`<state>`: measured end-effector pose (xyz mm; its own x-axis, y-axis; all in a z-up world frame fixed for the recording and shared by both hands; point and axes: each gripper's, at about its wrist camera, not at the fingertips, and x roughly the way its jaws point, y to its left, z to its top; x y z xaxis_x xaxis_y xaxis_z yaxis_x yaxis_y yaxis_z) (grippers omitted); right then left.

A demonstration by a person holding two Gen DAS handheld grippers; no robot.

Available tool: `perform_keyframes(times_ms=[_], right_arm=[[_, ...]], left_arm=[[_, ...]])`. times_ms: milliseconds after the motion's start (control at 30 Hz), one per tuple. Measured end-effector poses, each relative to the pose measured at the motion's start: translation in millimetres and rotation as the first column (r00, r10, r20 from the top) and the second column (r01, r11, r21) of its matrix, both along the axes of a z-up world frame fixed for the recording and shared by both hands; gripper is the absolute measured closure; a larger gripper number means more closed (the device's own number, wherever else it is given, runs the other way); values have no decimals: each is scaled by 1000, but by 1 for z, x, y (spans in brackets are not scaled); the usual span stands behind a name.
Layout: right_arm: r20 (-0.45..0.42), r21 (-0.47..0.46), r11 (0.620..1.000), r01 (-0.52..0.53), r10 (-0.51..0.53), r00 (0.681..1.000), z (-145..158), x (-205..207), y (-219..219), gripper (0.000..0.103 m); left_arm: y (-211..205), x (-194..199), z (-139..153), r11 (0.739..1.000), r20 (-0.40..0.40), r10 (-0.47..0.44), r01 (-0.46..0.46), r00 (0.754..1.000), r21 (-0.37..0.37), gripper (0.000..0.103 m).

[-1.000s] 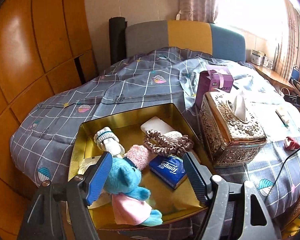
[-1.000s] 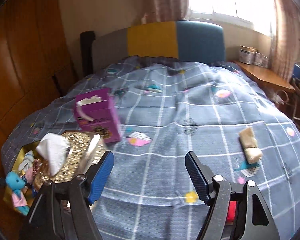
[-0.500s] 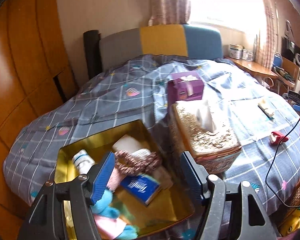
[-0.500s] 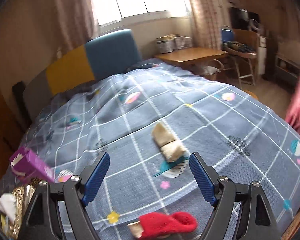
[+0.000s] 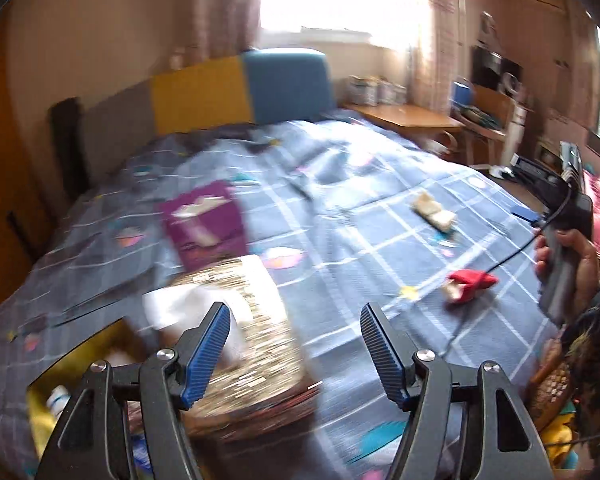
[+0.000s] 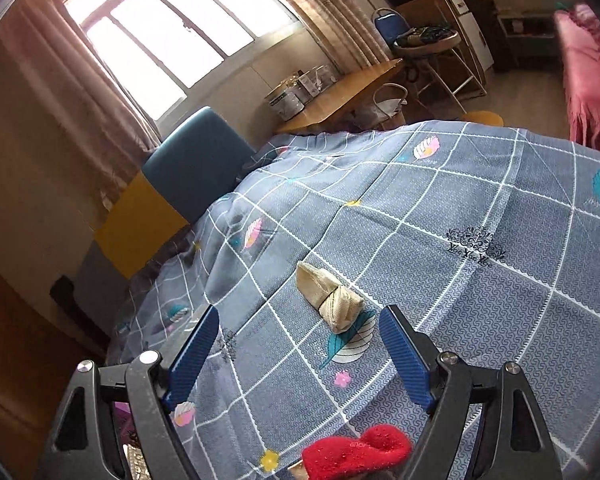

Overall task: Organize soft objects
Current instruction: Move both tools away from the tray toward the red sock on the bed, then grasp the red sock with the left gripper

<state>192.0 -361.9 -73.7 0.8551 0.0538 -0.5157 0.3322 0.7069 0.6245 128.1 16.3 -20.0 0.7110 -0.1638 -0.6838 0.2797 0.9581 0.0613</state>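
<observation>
A red sock (image 6: 356, 454) lies on the grey checked bedspread (image 6: 480, 300) just below my open, empty right gripper (image 6: 300, 354). A rolled beige sock (image 6: 330, 298) lies a little beyond its fingertips. In the left wrist view the red sock (image 5: 470, 285) and the beige sock (image 5: 434, 213) lie on the bed to the right. My left gripper (image 5: 296, 352) is open and empty above the gold tissue box (image 5: 240, 344). The gold tray (image 5: 80, 364) shows at the lower left, mostly hidden.
A purple tissue box (image 5: 206, 222) stands behind the gold one. The person's hand holds the right gripper's handle (image 5: 564, 264) at the bed's right edge, with a cable trailing. A wooden desk (image 6: 340, 98) and chair (image 6: 428, 46) stand beyond the bed.
Both grippers have swung right. The left view left the tray and now faces the tissue boxes and socks. The right gripper has come closer to the beige and red socks.
</observation>
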Motion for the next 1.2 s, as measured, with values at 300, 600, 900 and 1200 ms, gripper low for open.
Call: perform_keyframes(times_ms=[300,600,900,1200], right_arm=[[45,125,992,-7,1,999,-6,-5,-15,20],[39,195,980,-29,21,999,-16,-2,-19,20],[10,239,971,-26,24,1000,-26,2,-24,19],[-48,249,968,-11,24,999,-34,6,-25,19]], left_arm=[[-115,66,-54,966,-168,-257,258,952,-16,40],[-214,81,-110,851,-283,-511,525,812,-27,40],[-255,96,-139,823,-320,-531,568,785,28,61],[-173,83,-113,938,-231,-343,320,911,-131,82]])
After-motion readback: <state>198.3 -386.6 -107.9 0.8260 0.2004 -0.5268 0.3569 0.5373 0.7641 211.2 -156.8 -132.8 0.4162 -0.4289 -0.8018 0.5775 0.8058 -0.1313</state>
